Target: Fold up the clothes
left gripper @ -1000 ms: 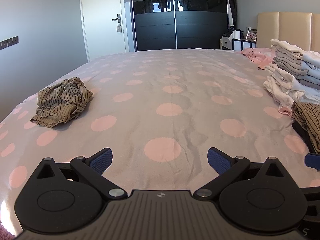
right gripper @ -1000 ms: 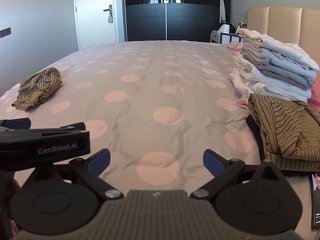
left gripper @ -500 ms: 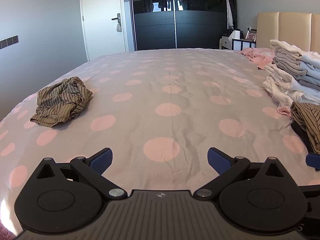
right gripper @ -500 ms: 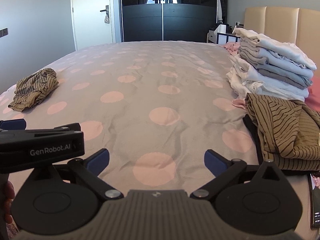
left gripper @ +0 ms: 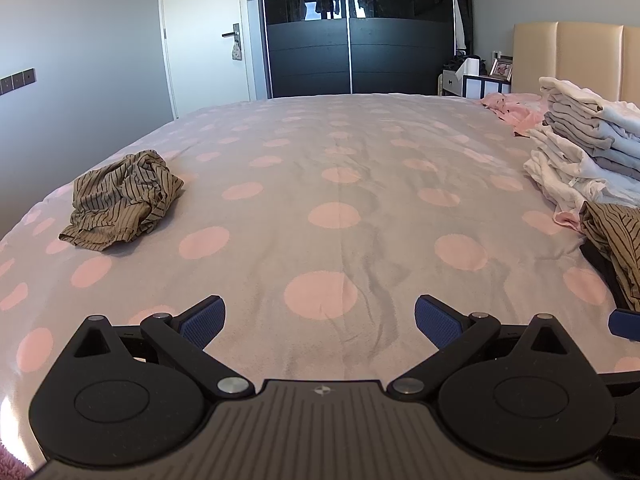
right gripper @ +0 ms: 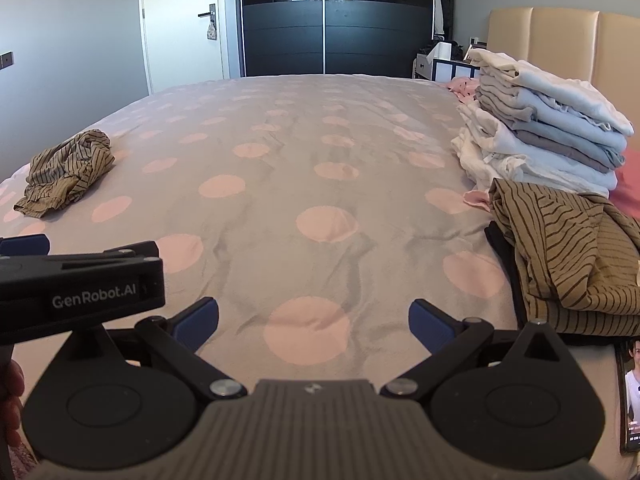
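Note:
A crumpled brown striped garment [left gripper: 122,198] [right gripper: 68,176] lies far left on the bed, well ahead of both grippers. A folded brown striped garment [right gripper: 576,264] [left gripper: 616,240] rests at the right edge on a dark piece. Behind it stands a stack of folded white and grey clothes [right gripper: 548,132] [left gripper: 592,148]. My left gripper [left gripper: 320,320] hovers open over the bedspread with nothing between its blue pads. My right gripper [right gripper: 312,322] is open too, empty, near the front edge. The left gripper's body [right gripper: 80,284] shows at the left of the right wrist view.
The bed [left gripper: 340,184] carries a grey spread with pink dots. A pink garment [left gripper: 516,110] lies at the far right by the beige headboard [right gripper: 560,36]. A dark wardrobe [left gripper: 356,28], a white door [left gripper: 204,32] and a phone [right gripper: 634,396] at the lower right are in view.
The right gripper's view has shifted slightly, so the clothes stack sits a little further left in it. The left gripper has stayed still. Both stay open and empty.

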`<action>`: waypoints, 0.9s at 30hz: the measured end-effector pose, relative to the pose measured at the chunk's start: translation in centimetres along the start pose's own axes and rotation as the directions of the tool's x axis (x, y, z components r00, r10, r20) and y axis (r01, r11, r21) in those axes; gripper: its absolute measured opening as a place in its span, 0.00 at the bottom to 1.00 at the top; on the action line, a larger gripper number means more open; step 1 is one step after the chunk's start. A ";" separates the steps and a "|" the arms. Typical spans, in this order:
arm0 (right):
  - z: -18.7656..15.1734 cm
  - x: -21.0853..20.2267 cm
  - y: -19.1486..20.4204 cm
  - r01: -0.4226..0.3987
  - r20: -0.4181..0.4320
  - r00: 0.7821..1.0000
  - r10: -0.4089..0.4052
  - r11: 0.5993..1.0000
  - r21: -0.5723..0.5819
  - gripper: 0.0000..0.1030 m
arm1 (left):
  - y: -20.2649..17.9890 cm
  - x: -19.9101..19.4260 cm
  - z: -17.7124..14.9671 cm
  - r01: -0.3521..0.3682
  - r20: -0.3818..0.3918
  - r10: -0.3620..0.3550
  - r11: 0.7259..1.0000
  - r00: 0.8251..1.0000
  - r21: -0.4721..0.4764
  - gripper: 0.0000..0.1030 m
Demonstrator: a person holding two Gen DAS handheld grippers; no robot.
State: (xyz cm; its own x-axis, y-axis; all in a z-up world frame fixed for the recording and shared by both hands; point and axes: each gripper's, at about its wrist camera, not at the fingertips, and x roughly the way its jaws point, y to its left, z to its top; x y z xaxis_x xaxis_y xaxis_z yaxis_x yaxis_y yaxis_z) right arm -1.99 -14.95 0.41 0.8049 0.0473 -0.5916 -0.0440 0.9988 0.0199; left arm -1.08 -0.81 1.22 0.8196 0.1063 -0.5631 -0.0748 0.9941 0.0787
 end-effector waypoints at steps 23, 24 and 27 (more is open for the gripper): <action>0.0 -0.5 0.2 -0.029 0.031 0.999 0.029 0.999 -0.016 0.99 | -0.2 -0.2 -0.1 -0.020 0.022 0.019 1.000 1.000 0.017 0.99; 0.0 -0.5 0.2 -0.029 0.031 0.999 0.030 0.999 -0.016 0.99 | -0.2 -0.3 -0.1 -0.020 0.023 0.020 1.000 1.000 0.019 0.99; 0.1 -0.5 0.3 -0.031 0.035 0.999 0.031 0.999 -0.019 0.99 | -0.3 -0.3 -0.1 -0.021 0.025 0.020 1.000 0.999 0.020 1.00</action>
State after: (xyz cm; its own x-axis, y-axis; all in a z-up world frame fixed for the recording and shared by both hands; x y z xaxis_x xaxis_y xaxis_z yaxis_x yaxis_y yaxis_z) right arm -2.38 -14.72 0.77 0.8231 0.0789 -0.5623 -0.0801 0.9965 0.0225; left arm -1.38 -1.09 1.26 0.8316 0.1258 -0.5409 -0.0803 0.9910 0.1070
